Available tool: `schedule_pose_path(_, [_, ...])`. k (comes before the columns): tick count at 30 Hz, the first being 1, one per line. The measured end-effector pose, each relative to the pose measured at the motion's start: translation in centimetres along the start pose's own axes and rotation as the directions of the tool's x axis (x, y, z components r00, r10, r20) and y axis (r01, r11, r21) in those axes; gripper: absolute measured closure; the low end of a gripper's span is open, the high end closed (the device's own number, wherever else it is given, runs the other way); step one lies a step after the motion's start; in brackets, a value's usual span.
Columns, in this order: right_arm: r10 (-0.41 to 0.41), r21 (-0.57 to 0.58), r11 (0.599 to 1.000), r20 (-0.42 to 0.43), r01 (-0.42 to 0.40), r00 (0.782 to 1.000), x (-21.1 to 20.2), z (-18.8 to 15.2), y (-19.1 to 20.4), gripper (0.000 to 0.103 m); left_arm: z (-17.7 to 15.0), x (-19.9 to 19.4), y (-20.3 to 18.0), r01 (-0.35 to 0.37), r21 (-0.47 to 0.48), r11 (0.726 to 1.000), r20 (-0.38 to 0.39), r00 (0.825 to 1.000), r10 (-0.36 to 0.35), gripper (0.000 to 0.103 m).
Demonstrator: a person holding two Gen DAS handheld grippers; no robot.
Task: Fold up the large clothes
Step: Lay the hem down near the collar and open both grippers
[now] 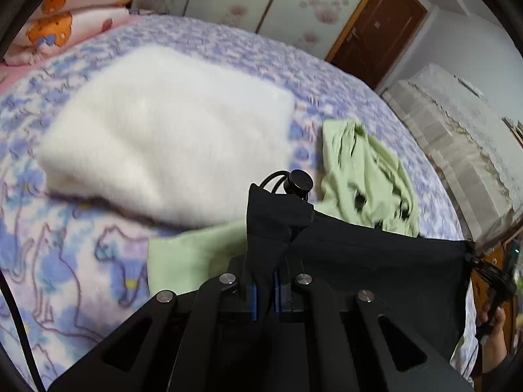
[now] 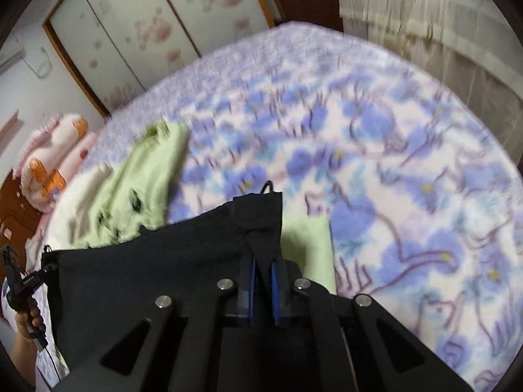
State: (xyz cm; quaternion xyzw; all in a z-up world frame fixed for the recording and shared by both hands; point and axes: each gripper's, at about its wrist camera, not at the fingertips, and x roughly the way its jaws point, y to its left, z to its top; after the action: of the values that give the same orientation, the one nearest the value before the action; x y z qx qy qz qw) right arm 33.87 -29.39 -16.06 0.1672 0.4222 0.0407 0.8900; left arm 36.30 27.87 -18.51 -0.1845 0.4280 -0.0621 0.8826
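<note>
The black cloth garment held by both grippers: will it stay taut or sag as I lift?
The black cloth garment probably sags: its edge dips between the left gripper and right gripper. It bunches at the pads, so likely thin and floppy. Probably light.

Black garment [image 1: 376, 261], plain dark cloth, stretched taut above bed, edge pinched at both ends. Crumpled light-green garment [image 1: 366, 176] beyond. Folded fluffy white garment [image 1: 170, 130] flat, farther off.

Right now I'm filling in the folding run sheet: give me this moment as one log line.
left claw: shut on black garment | right claw: shut on black garment | garment stretched between them over bed | green garment unfolded behind
</note>
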Motion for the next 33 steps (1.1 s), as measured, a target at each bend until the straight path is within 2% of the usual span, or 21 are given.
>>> schedule_pose_path(2, [-0.001,0.013,1.000,0.024,0.000,1.000,-0.6,0.9,0.3,0.096,0.7,0.1,-0.6,-0.037,0.011,0.999,0.013,0.999,0.037,0.098])
schedule_pose_path(4, [-0.033,0.011,0.999,0.001,0.033,0.999,0.5,1.4,0.8,0.096,0.8,1.1,-0.3,-0.085,0.009,0.996,-0.023,0.996,0.085,0.098])
schedule_pose_path(6, [-0.099,0.013,0.995,-0.085,0.100,0.991,3.8,1.3,0.9,0.096,0.4,3.0,0.1,-0.133,-0.001,0.991,-0.072,0.989,0.133,0.098])
schedule_pose_path(8, [-0.165,0.007,0.986,-0.171,0.169,0.971,7.0,0.2,0.3,0.094,-0.3,4.4,1.3,-0.158,-0.014,0.987,-0.098,0.983,0.156,0.096])
schedule_pose_path(10, [-0.171,0.039,0.982,-0.211,0.183,0.962,8.4,-0.6,-0.4,0.089,-0.8,5.0,1.5,-0.177,-0.026,0.984,-0.103,0.979,0.173,0.090])
schedule_pose_path(12, [-0.149,0.080,0.983,-0.198,0.167,0.969,7.9,-0.6,-0.8,0.086,-0.9,4.5,1.6,-0.204,-0.026,0.979,-0.086,0.976,0.201,0.077])
schedule_pose_path(13, [-0.143,0.096,0.982,-0.194,0.164,0.971,7.3,-0.5,-0.9,0.084,-1.0,4.0,1.7,-0.219,-0.024,0.975,-0.079,0.973,0.216,0.065])
schedule_pose_path(14, [-0.144,0.100,0.981,-0.184,0.164,0.972,6.6,-0.3,-0.8,0.082,-1.0,3.2,1.8,-0.234,-0.025,0.972,-0.067,0.970,0.232,0.058])
schedule_pose_path(15, [-0.154,0.091,0.981,-0.157,0.170,0.975,5.6,-0.2,-0.5,0.082,-1.0,2.4,1.9,-0.255,-0.026,0.967,-0.050,0.966,0.253,0.057])
schedule_pose_path(18, [-0.163,0.037,0.986,-0.052,0.165,0.985,2.6,-0.1,0.9,0.070,-1.4,-0.3,1.3,-0.328,-0.011,0.945,0.025,0.944,0.328,0.057])
schedule_pose_path(21, [-0.109,-0.016,0.994,0.015,0.109,0.994,0.9,-0.7,3.4,0.068,-2.7,-2.5,-1.1,-0.318,0.029,0.948,0.096,0.945,0.314,0.057])
schedule_pose_path(23, [-0.087,-0.071,0.994,0.002,0.087,0.996,0.9,-2.0,6.1,0.067,-4.0,-2.7,-3.1,-0.284,0.060,0.957,0.097,0.956,0.278,0.057])
schedule_pose_path(25, [-0.080,-0.143,0.987,-0.056,0.071,0.995,2.0,-3.3,9.0,0.067,-5.6,-2.1,-5.1,-0.225,0.068,0.972,0.056,0.974,0.222,0.057])
schedule_pose_path(27, [-0.068,-0.186,0.981,-0.103,0.047,0.992,2.9,-5.2,11.4,0.067,-6.8,-1.0,-6.7,-0.159,0.070,0.985,-0.030,0.986,0.161,0.057])
schedule_pose_path(29, [-0.069,-0.218,0.975,-0.119,0.042,0.991,3.6,-6.9,13.2,0.067,-8.0,0.3,-7.9,-0.156,0.078,0.985,-0.069,0.984,0.161,0.057])
schedule_pose_path(33, [-0.153,-0.269,0.956,-0.125,0.115,0.980,5.7,-9.1,14.0,0.067,-9.6,2.5,-8.4,-0.228,0.112,0.967,-0.077,0.968,0.238,0.057])
